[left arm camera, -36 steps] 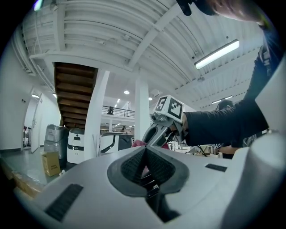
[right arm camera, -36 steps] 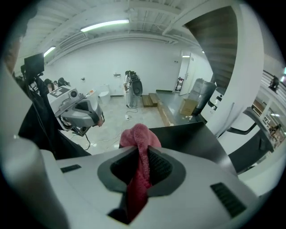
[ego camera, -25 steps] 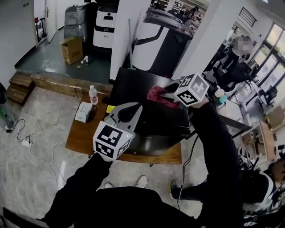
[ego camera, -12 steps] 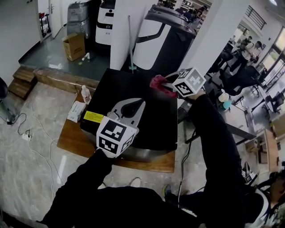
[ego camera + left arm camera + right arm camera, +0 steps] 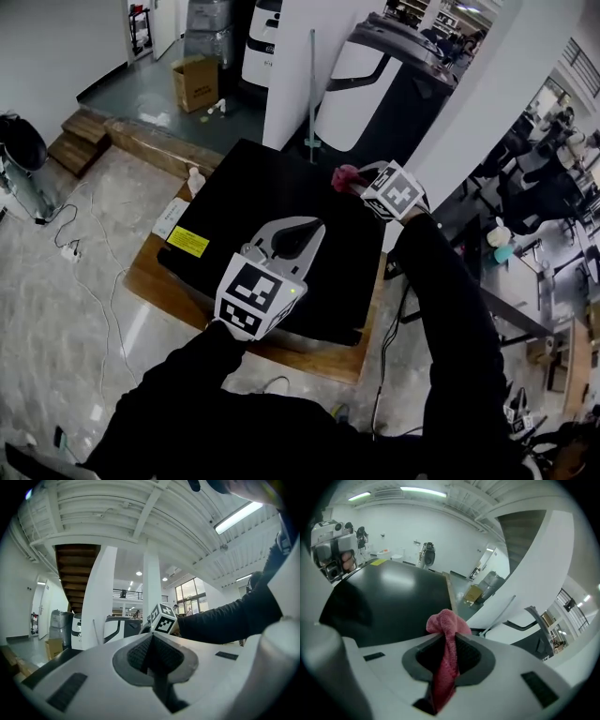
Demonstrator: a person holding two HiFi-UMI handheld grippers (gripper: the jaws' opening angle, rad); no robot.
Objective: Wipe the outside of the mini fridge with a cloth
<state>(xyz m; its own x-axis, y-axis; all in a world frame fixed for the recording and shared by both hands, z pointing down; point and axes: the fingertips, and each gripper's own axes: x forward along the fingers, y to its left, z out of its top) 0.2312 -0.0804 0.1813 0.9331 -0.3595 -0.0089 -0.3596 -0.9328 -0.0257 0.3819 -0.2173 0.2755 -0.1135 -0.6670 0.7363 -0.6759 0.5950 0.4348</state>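
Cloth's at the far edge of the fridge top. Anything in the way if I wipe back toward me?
Nothing lies on the fridge top; its yellow label is flat. Only the left gripper, shut and empty, is over the near part, in the path of the cloth held by the right gripper.

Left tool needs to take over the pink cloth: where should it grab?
Probably the bunched free end of the pink cloth poking past the right tool's tips, approached from ahead, over the black mini fridge's top; the rest is pinched between its jaws.

Open room over mini fridge; pillar behind
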